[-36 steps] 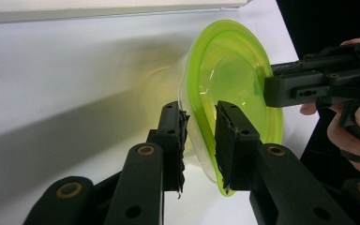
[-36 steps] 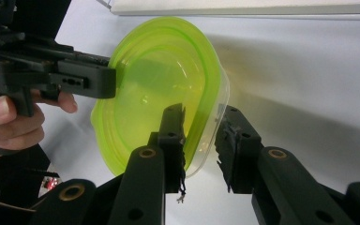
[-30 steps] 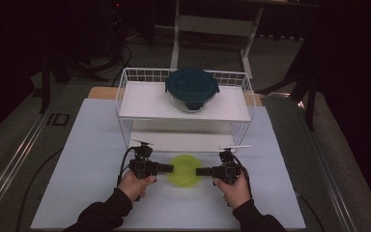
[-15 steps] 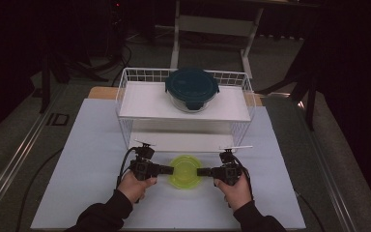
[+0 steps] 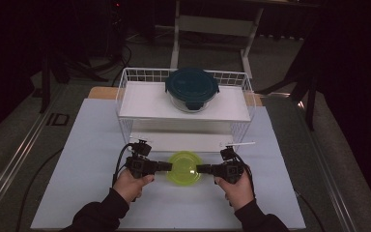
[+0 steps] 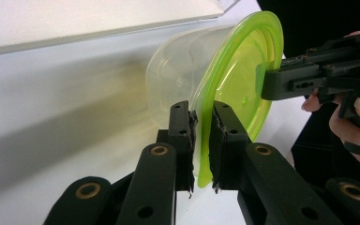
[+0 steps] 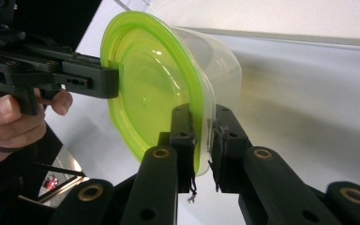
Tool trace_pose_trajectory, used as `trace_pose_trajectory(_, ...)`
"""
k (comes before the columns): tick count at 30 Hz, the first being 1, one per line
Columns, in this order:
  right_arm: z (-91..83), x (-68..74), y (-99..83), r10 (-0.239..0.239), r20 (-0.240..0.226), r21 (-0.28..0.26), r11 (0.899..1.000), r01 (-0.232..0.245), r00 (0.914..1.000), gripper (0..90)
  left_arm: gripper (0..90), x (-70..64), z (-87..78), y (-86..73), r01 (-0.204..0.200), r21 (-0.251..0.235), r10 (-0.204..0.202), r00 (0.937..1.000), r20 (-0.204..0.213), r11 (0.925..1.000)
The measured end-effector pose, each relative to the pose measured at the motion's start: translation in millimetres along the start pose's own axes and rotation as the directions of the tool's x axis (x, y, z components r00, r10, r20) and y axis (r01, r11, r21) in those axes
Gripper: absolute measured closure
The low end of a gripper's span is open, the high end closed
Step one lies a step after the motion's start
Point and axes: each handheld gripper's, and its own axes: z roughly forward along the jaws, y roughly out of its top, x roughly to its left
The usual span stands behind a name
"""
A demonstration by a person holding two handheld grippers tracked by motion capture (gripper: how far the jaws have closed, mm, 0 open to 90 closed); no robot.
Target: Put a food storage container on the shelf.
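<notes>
A clear plastic container with a lime-green lid [image 5: 185,167] sits low over the white table, in front of the wire rack. My left gripper [image 5: 170,166] is shut on the lid's rim at its left side; in the left gripper view the jaws pinch the green rim [image 6: 204,140]. My right gripper [image 5: 198,169] is shut on the opposite rim, and the right gripper view shows its jaws clamped on the container with the green lid [image 7: 159,89]. The container's clear body [image 6: 178,79] points away from both hands.
A white wire rack [image 5: 125,96] stands behind the container, with a shelf board on top. On that shelf rests a glass bowl with a dark teal lid [image 5: 192,87]. The white table sheet [image 5: 87,145] spreads left and right of the hands.
Both grippers and the green-lidded container have shifted slightly toward the person. The grips are unchanged.
</notes>
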Motion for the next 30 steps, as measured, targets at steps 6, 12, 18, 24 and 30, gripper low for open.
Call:
trace_pose_trajectory(6,-12.0,11.3,3.6,-0.020,-0.009,-0.018,1.000,0.020,0.9998,80.5,79.8,-13.4,-13.7,4.0,-0.022,-0.023,0.022,0.9998,-0.002,0.9995)
trace_pose_trajectory(12,-24.5,22.5,8.6,-0.039,-0.013,-0.030,0.999,0.038,0.9992,80.5,79.9,-25.2,-24.5,9.1,-0.040,-0.036,0.040,0.9992,-0.001,0.9985)
trace_pose_trajectory(18,-37.2,31.0,15.0,-0.052,-0.012,-0.041,0.998,0.052,0.9986,80.5,79.9,-37.4,-34.2,18.3,-0.064,-0.045,0.064,0.9979,-0.003,0.9969)
trace_pose_trajectory(24,-49.6,38.1,22.5,-0.067,-0.017,-0.063,0.996,0.066,0.9976,80.4,80.0,-49.2,-43.4,28.6,-0.086,-0.058,0.085,0.9963,-0.005,0.9947)
trace_pose_trajectory(30,-67.0,48.1,35.1,-0.087,-0.023,-0.102,0.991,0.085,0.9959,80.5,80.0,-64.1,-57.0,43.4,-0.113,-0.088,0.113,0.9936,-0.004,0.9897)
